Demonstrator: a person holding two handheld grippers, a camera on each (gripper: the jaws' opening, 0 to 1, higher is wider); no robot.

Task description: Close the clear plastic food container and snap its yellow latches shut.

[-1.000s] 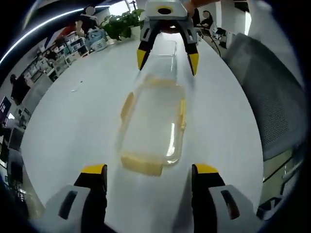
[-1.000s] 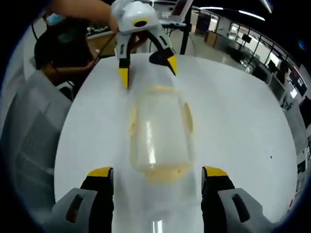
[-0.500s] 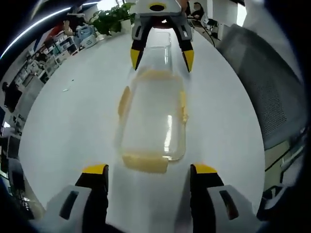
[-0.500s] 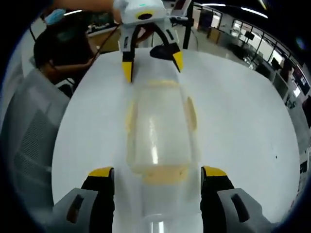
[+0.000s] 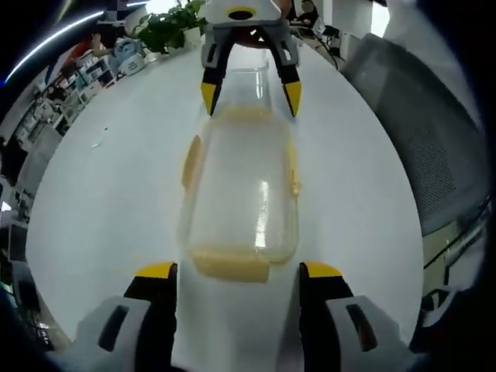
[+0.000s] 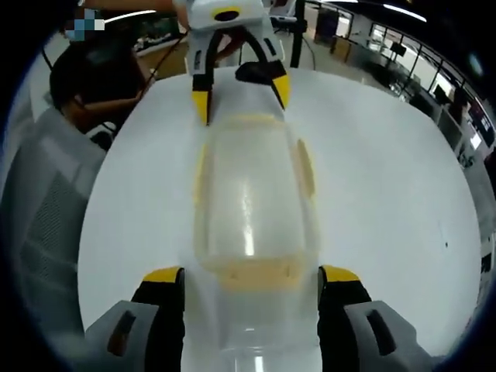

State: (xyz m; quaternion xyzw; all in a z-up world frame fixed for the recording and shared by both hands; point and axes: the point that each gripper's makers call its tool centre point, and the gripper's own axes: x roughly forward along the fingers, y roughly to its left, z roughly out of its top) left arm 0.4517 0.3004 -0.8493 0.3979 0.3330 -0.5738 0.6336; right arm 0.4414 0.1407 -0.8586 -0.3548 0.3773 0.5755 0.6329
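A clear plastic container (image 5: 240, 186) lies lengthwise on the white table (image 5: 101, 201), and its yellow latches (image 5: 190, 163) stick out at the sides and both ends. My left gripper (image 5: 239, 271) is open, its jaw tips flanking the near end latch (image 5: 230, 267). Facing it at the far end is my right gripper (image 5: 250, 97), also open. In the right gripper view the container (image 6: 252, 194) runs from the open right gripper (image 6: 252, 275) up to the left gripper (image 6: 240, 97). A clear flat piece (image 6: 248, 341) lies between the right jaws; whether it is joined to the container I cannot tell.
A grey mesh chair (image 5: 418, 132) stands at the table's edge beside the container, also seen as the chair (image 6: 46, 201) in the right gripper view. A seated person (image 6: 101, 70) is behind it. Green plants (image 5: 167, 27) and office shelves stand past the table's far end.
Both grippers have closed in on the container from opposite ends. Their open jaw tips now stand level with the end latches. The container has not shifted on the table.
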